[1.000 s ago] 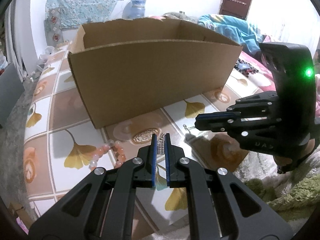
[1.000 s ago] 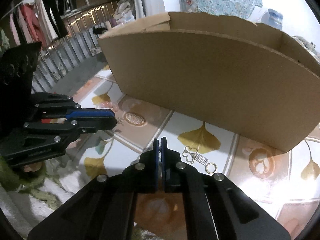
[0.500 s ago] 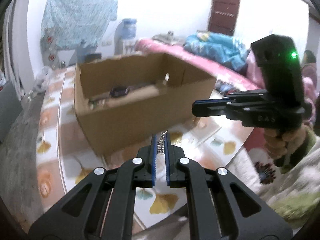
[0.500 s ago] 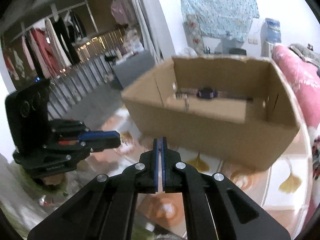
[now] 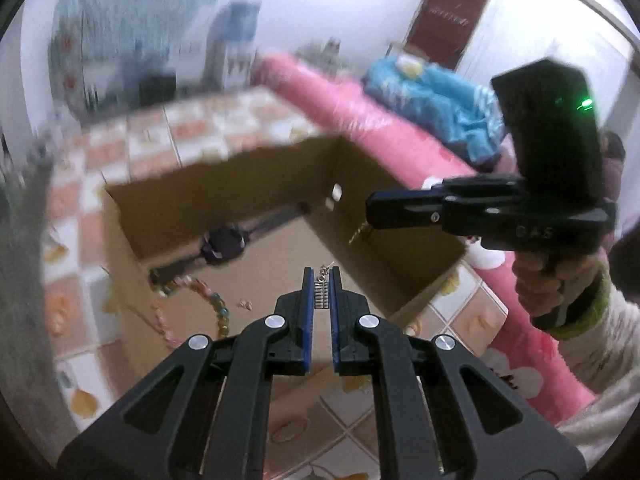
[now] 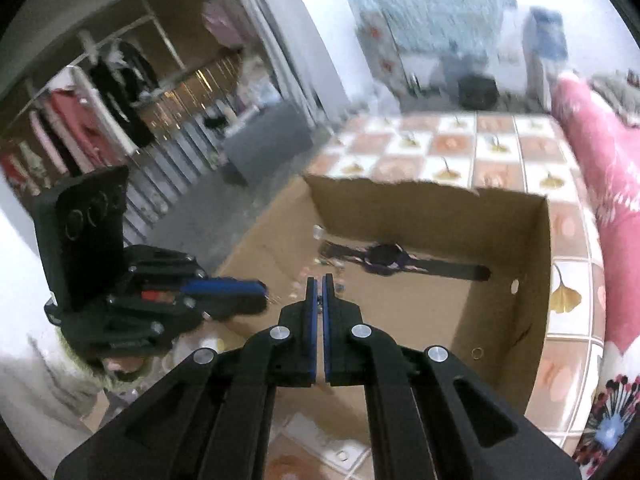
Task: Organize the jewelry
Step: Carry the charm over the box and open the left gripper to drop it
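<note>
jewelry sat in both tongs above the cardboard box [image 5: 256, 216]. in the left wrist view, the left tongs [image 5: 321, 294] pinched a small silver earring [image 5: 321, 300]. in the right wrist view, the right tongs [image 6: 319, 296] were pinched on something tiny. best released low, clear of the watch [image 6: 382, 258].

1. We catch pale raised letters on the black body of the right claw [image 5: 370, 210], seen from the left wrist camera; they look like "DAS", though the first letter is soft and blurred.
2. We spot faint pale marks on the dark red door [image 5: 448, 20] at the back, too smeared to read.
3. From the right wrist camera we see some embossed lettering low on the body of the left claw [image 6: 262, 294], too small and blurred to make out.
</note>
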Demonstrator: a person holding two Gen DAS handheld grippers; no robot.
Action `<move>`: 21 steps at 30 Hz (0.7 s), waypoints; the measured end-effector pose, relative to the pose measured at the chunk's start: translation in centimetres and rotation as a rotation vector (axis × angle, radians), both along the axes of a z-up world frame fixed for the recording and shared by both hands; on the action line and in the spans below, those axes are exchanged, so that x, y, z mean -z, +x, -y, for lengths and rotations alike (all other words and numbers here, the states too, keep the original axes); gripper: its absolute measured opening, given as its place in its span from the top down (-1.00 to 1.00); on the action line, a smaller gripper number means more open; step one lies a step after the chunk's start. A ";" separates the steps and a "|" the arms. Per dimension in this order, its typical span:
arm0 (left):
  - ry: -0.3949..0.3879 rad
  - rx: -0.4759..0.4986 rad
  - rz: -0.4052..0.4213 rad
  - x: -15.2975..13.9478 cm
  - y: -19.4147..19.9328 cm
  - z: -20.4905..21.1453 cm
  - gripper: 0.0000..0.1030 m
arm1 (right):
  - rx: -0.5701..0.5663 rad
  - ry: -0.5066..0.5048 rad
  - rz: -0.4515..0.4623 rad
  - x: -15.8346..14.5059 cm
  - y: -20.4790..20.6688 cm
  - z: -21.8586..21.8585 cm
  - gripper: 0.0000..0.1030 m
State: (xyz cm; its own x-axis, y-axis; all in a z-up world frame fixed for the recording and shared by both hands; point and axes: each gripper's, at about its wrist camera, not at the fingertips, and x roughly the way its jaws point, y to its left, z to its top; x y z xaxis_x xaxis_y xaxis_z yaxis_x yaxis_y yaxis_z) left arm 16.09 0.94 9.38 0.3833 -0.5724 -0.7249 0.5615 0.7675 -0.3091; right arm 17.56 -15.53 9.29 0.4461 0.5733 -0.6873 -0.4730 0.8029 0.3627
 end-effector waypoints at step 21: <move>0.023 -0.087 -0.298 5.3 6.7 2.4 0.52 | 0.090 -0.128 -0.153 4.3 6.6 0.1 0.90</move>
